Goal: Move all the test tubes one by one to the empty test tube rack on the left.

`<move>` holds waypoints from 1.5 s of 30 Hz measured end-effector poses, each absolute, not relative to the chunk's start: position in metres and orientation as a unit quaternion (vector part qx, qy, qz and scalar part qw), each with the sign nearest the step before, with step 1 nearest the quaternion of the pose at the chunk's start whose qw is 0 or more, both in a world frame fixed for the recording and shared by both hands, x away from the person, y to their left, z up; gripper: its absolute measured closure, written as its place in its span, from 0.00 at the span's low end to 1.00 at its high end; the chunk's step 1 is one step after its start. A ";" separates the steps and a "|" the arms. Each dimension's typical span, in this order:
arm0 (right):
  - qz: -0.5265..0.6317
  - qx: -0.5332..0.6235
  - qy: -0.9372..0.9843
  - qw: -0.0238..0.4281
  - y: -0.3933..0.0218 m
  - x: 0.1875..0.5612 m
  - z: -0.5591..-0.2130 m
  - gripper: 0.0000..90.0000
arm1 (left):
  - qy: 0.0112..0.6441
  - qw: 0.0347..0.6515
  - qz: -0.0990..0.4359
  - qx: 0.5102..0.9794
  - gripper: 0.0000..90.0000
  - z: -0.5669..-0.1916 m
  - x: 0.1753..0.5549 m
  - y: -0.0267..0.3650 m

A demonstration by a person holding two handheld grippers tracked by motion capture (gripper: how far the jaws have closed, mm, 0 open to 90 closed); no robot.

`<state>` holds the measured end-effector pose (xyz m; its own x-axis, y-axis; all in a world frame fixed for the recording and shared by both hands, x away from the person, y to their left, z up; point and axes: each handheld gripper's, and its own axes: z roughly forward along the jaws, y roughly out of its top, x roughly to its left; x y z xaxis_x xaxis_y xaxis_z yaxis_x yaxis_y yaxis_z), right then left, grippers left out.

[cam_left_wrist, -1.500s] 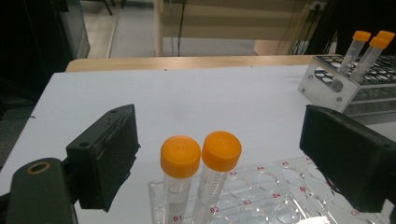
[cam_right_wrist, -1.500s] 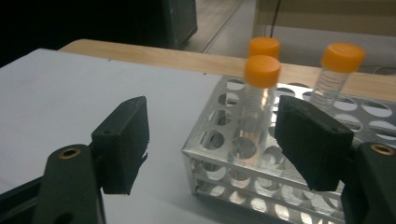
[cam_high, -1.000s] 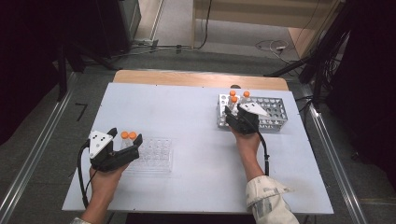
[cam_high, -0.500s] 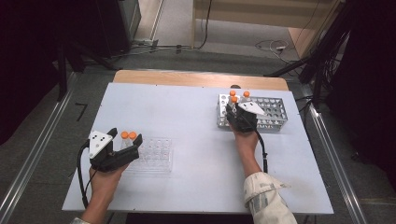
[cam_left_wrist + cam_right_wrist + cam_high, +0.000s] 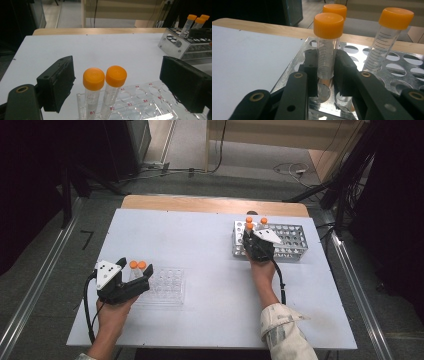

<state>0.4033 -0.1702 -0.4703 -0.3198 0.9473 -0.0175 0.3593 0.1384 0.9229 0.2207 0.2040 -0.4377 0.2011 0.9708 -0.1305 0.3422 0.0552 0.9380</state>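
Black right gripper [image 5: 325,75] clamping tube [image 5: 327,51]

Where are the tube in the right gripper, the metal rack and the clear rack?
Gripped tube [image 5: 327,53]: right gripper view, clear body between the jaws.
Metal rack [image 5: 294,232]: high view, perforated top plate.
Clear rack [image 5: 167,285]: high view, top plate with wells.

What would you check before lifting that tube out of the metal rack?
1. Right gripper jaws on both sides of the tube: ok.
2. Firm grip: cannot tell.
3. Tube upright in the metal rack: ok.
4. Neighbouring tube apart from the jaws: ok.
5. Clear rack has free holes beside its two tubes: ok.
6. Left gripper open at the clear rack: ok.
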 end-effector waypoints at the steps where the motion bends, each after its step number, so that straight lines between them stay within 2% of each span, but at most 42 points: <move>1: 0.446 0.481 0.679 0.330 -0.170 0.403 -0.470 0.79 | 0.542 0.483 0.325 0.606 0.15 -0.438 0.221 0.204; 45: 0.512 0.447 0.640 0.360 -0.182 0.374 -0.425 0.80 | 0.536 0.482 0.333 0.608 0.14 -0.436 0.219 0.202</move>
